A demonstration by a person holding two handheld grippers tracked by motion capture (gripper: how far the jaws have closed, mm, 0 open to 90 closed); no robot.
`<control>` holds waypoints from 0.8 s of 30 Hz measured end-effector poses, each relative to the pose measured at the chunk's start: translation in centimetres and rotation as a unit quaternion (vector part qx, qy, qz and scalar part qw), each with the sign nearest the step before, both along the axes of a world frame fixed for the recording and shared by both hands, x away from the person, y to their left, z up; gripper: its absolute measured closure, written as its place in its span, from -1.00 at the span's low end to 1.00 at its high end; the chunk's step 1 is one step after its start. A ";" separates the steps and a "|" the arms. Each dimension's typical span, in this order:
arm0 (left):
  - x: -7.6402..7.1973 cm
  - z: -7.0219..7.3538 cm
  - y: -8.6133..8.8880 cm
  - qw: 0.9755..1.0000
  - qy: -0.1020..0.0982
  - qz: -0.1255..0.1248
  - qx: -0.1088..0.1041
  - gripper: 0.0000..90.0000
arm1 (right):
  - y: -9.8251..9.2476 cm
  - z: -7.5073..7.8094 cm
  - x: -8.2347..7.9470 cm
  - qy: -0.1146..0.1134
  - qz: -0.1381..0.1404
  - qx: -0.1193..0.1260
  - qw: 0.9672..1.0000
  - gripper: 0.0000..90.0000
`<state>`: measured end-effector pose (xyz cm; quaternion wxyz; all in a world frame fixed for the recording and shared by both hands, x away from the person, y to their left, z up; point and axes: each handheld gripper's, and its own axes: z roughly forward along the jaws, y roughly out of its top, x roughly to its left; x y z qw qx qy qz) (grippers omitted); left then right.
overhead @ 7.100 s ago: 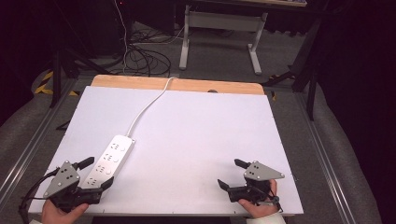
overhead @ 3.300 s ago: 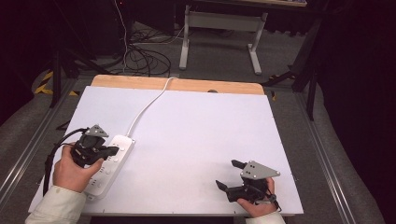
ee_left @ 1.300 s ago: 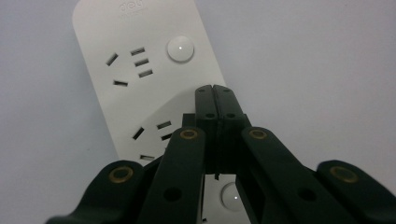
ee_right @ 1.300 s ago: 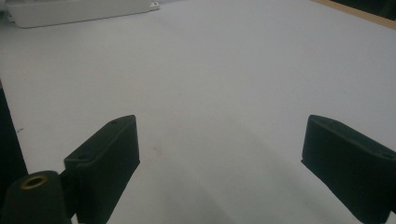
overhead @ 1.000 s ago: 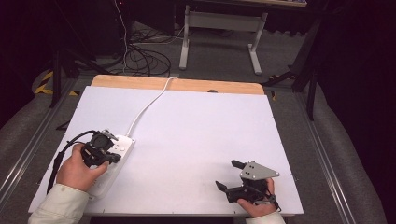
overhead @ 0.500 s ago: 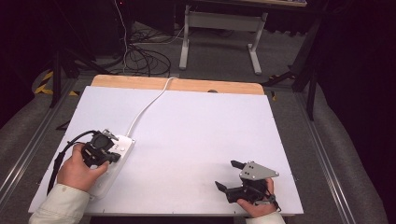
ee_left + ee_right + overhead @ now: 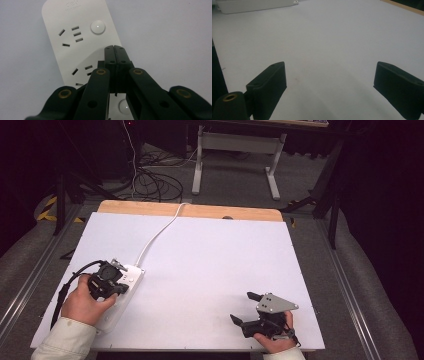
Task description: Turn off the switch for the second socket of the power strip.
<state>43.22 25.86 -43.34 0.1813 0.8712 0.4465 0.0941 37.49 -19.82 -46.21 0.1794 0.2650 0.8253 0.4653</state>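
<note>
White table [image 7: 215, 265], wooden far edge [image 7: 200, 211]; dark room, floor cables [image 7: 150, 180].

White power strip [image 7: 124, 285], white table [image 7: 215, 255], black left gripper [image 7: 115, 50].

jaws: wide apart, nothing between them
right gripper [image 7: 329, 86]: low over the white tabletop [image 7: 332, 45]
power strip [image 7: 254, 5]: white, far ahead and left of the jaws, well apart
wooden table edge [image 7: 404, 6]: far ahead, right
</note>
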 end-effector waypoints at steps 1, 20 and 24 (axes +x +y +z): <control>0.0 0.0 0.0 1.000 0.001 0.000 -0.002 1.00 | 0.0 0.0 0.0 0.000 0.000 0.000 1.000 -0.75; -0.1 0.0 0.3 1.000 -0.024 0.007 -0.011 1.00 | 0.0 0.0 0.1 0.002 -0.003 -0.001 1.000 -0.75; -0.2 0.1 0.5 0.999 -0.022 0.005 -0.029 1.00 | 0.0 0.0 0.1 0.002 -0.004 0.000 1.000 -0.75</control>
